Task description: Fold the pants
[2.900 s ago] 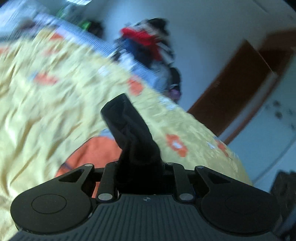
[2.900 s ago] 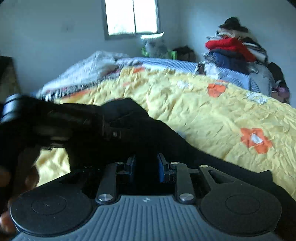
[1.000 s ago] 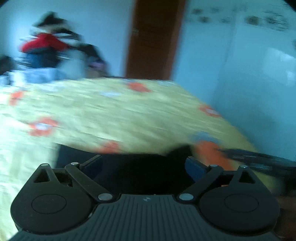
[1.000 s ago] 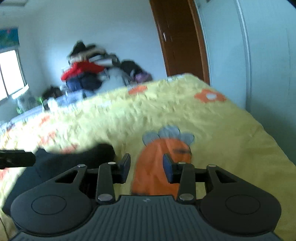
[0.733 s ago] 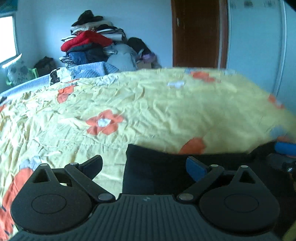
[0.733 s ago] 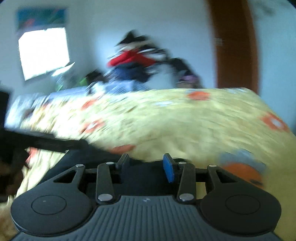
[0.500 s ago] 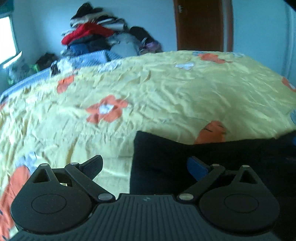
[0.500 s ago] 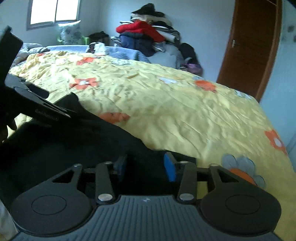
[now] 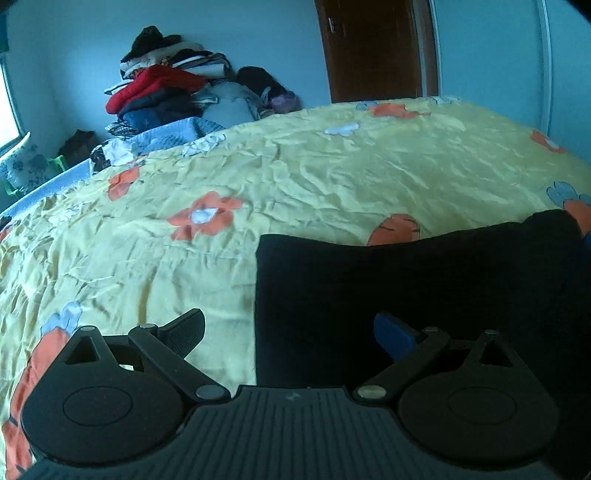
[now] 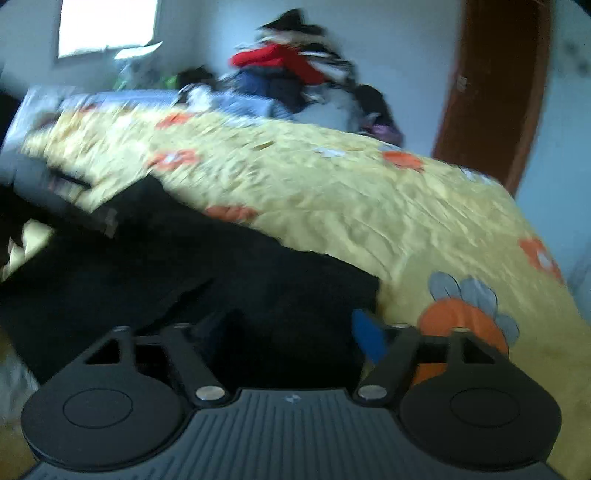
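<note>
- My left gripper [image 9: 290, 326] has its jaws spread wide with nothing between them; one finger hangs over bare yellow sheet, the blue-padded finger over dark cloth.
- The black pants [image 9: 413, 280] lie flat on the bedspread [image 9: 295, 177], their straight left edge running between my left fingers, the far edge just short of an orange carrot print [image 9: 397, 229].
- My right gripper [image 10: 291, 332] is also spread wide and holds nothing; both fingers hover over the pants [image 10: 221, 273], close to their right-hand edge.
- The right view is motion-blurred; the dark shape at its left edge I cannot identify.
- The only marking I can find is a small embossed emblem on each gripper body; it is too small to make out, and no readable words or brand show anywhere.
- At the far side of the bed sits a pile of clothes [image 9: 173, 92] with a red garment on it; a brown door [image 9: 373, 48] stands to its right, a window [image 10: 107, 26] to the left.
</note>
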The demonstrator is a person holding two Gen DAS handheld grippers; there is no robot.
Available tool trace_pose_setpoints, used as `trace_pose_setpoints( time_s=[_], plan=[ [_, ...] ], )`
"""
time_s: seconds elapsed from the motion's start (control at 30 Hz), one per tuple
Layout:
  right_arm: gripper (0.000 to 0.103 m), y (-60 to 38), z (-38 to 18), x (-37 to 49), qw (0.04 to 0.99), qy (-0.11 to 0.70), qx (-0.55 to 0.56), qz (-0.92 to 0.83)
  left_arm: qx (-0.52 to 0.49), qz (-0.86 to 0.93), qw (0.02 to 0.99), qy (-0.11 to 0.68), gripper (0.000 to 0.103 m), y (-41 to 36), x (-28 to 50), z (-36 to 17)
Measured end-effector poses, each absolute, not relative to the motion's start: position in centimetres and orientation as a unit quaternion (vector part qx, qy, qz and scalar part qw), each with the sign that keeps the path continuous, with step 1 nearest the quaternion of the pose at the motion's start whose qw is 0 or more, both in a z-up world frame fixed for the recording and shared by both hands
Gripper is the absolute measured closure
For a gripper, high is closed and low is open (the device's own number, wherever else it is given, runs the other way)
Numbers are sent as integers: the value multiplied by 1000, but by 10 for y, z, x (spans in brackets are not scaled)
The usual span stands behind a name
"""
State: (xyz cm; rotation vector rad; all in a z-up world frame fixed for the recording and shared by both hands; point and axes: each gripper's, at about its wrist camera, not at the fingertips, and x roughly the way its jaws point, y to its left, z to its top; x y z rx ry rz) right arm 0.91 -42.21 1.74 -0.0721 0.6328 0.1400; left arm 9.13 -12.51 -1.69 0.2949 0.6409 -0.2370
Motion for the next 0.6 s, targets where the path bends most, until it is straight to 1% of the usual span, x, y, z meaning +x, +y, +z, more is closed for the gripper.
trace_pose_setpoints(
  time_s=[0.1, 0.17, 0.3, 0.43, 0.5, 0.6],
  plan=[
    [27, -428, 30, -9, 955, 288, -51, 53, 121, -129, 938, 297, 4, -110, 73, -6],
    [27, -432, 36, -23, 955, 280, -31, 96, 115, -163, 938, 283, 3, -103, 54, -2],
    [27, -426, 36, -44, 943, 269, -3, 196, 149, -234, 922, 272, 3, -105, 18, -9],
    [27, -417, 27, -48, 924, 289, 8, 249, 182, -264, 914, 247, 2, -109, 0, -24],
    [28, -417, 16, -40, 920, 327, -3, 215, 160, -264, 914, 265, 0, -103, 9, -29],
    [27, -425, 19, -38, 921, 329, 23, 207, 73, -249, 910, 324, 0, -83, 31, -30]
  ],
)
